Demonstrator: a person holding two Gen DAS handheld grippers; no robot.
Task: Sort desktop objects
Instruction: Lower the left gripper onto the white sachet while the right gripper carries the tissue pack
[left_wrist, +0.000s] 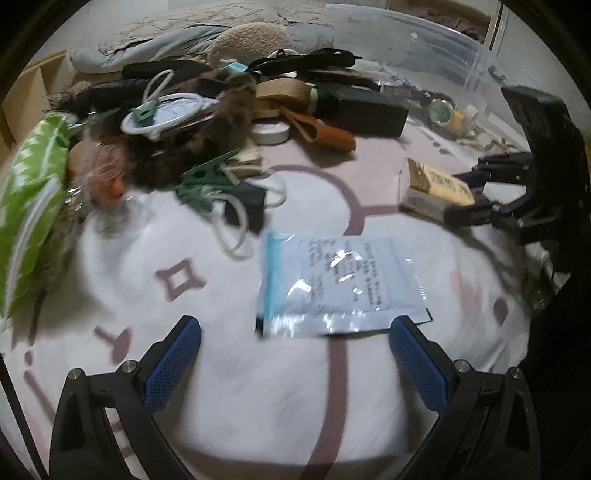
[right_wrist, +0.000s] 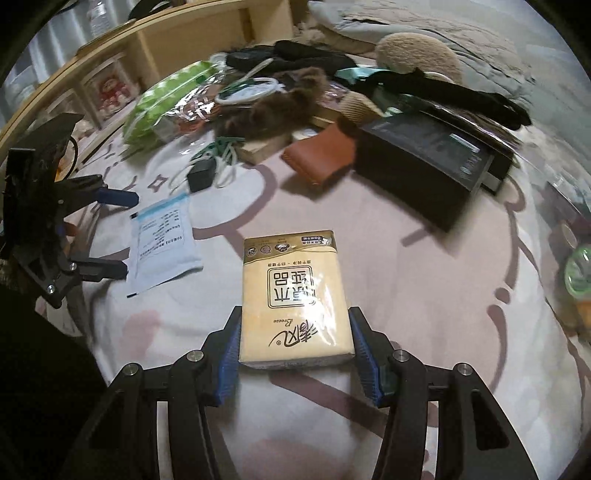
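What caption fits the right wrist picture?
The right gripper clamps a yellow tissue pack over the patterned blanket, with the left gripper open beside a blue-edged pouch.

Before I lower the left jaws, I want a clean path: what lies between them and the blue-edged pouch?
Nothing: in the left wrist view only bare patterned blanket lies between the open left gripper and the pouch.

Tissue pack (right_wrist: 295, 295) — glossy plastic wrap
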